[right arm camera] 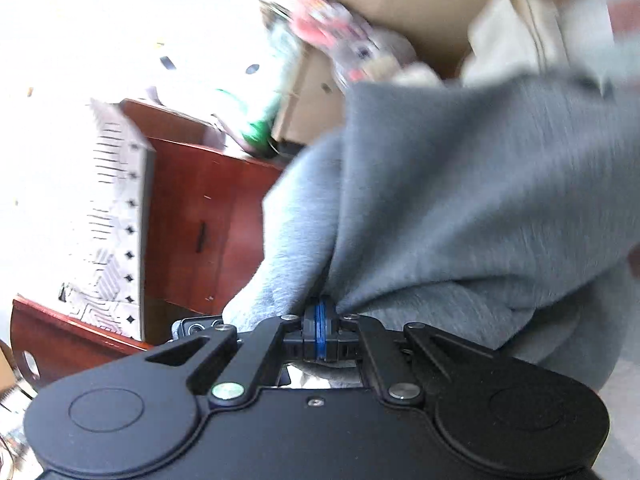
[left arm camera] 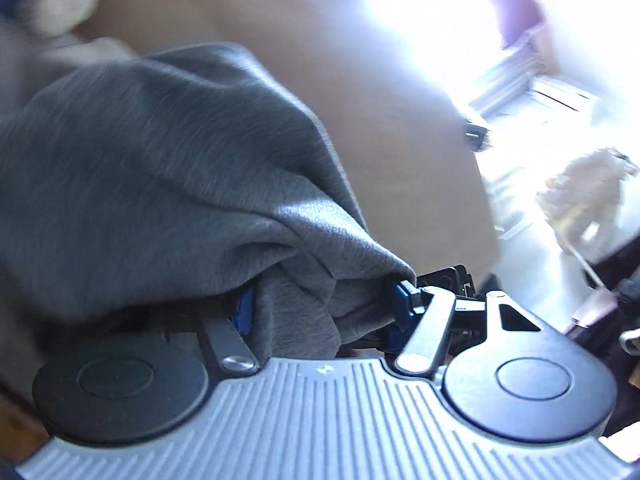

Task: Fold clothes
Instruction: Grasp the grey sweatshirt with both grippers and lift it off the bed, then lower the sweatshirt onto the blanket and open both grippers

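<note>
Holding a grey garment [left arm camera: 160, 168] up between both tools, the person looks to be near the start of a fold rather than the end. At the left gripper [left arm camera: 324, 308] the jaws stand apart with a thick bunch of the cloth stuffed between the blue pads; whether they truly press on it I cannot tell, though the fabric drapes up and over the left finger from that spot. At the right gripper [right arm camera: 320, 330] the jaws are clenched, blue pads nearly meeting, pinching a thin edge of the same garment [right arm camera: 460, 208], which billows forward and to the right of the jaws. No neat crease or flat panel shows in either view, so by my reading spreading, folding and setting down all remain
</note>
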Available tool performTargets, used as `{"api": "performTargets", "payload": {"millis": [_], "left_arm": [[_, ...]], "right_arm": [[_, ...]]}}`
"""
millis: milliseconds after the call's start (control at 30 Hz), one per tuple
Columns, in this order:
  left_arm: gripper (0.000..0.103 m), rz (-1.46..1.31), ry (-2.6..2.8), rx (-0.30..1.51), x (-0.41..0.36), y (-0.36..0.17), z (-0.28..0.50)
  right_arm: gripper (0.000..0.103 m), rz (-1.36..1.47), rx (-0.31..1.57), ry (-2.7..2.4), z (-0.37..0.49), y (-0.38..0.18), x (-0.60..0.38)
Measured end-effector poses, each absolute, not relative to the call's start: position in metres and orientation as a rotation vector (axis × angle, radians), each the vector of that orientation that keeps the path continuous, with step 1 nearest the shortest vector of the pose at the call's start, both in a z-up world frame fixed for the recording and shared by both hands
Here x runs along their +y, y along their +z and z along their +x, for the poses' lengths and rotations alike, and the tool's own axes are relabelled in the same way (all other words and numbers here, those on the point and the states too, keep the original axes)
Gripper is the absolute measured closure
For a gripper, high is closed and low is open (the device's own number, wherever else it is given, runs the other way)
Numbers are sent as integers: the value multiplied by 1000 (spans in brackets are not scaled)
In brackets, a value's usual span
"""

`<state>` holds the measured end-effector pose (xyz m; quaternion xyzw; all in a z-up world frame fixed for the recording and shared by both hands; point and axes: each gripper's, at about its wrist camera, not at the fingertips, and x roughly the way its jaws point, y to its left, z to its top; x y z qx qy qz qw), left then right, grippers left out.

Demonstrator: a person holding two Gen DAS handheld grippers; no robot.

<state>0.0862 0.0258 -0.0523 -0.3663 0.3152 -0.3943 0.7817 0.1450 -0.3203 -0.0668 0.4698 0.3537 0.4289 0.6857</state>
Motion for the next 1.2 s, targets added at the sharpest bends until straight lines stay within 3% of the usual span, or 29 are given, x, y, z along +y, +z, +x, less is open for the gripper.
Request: {"api": "performTargets", "payload": {"millis": [133,300,400,533,633,700,767,1033,1100,1200], "left_arm": [[41,-752,-996,607,-16,-13,77],[41,-656,-1153,560,-61,10,50],[39,-599,-1029,757,-100,-39,64],[41,-346,-716,1103,-139,-123,87],[39,-214,-638,1125,-134,-152,79],[39,-229,-623,1090,-127,-153,73],[39,-250,-610,1053,-122,-151,66],[39,-148,-580,905,-111,-106,56],[35,-166,-533,852,-98,-78,36],[31,-190,-485,874,-82,-80,46]], "right_arm": [[99,999,692,957,119,-15,-357],[99,949,573,959,58,2,-417],[99,896,621,776,40,-29,-433],[97,969,849,309,15,-123,-471],[96,972,878,156,-22,-160,-509],[89,960,852,92,-49,-171,-533],[58,932,847,23,-72,-181,-548],[55,1033,777,70,-68,-190,-555],[55,1006,801,73,-59,-194,-546],[54,1039,846,128,-54,-203,-536]]}}
